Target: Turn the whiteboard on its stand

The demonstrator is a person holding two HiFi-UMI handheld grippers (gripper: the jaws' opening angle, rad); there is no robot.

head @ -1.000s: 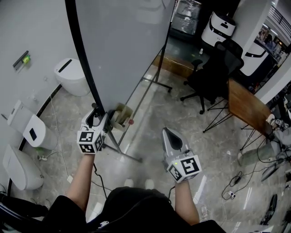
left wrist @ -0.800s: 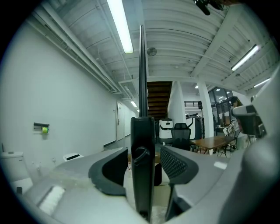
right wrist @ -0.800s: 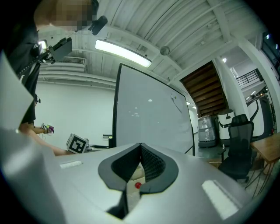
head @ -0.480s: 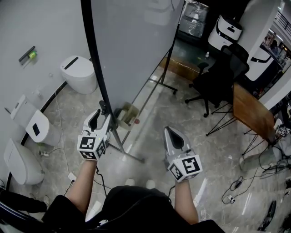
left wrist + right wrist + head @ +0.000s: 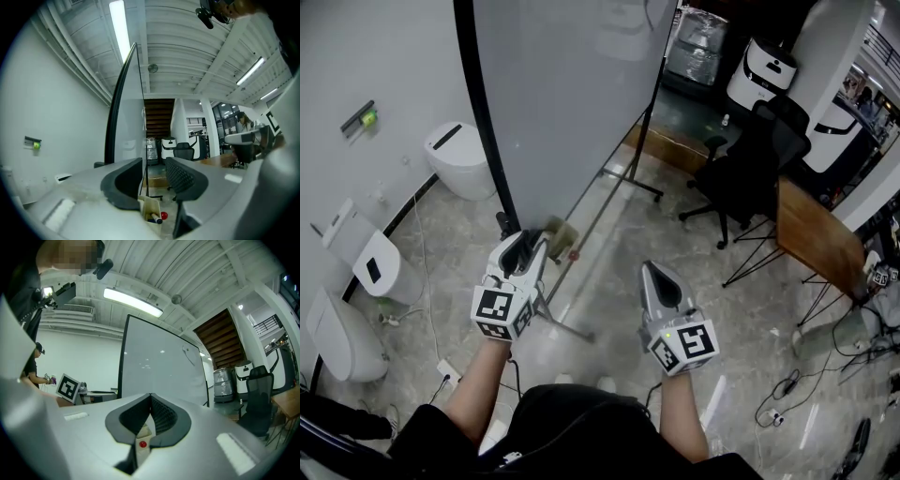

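With the left gripper at the lower black edge of the whiteboard, jaws closing but not yet pressing on it, and the right gripper clear of the board, jaws together, a shallow bite could slip off the thin frame as it swings

We see a bright, evenly lit room. Strip lights shine from the ceiling, their glare spotting the whiteboard and the glossy floor. Both gripper views bulge, corners black; the nearest foreground is soft.
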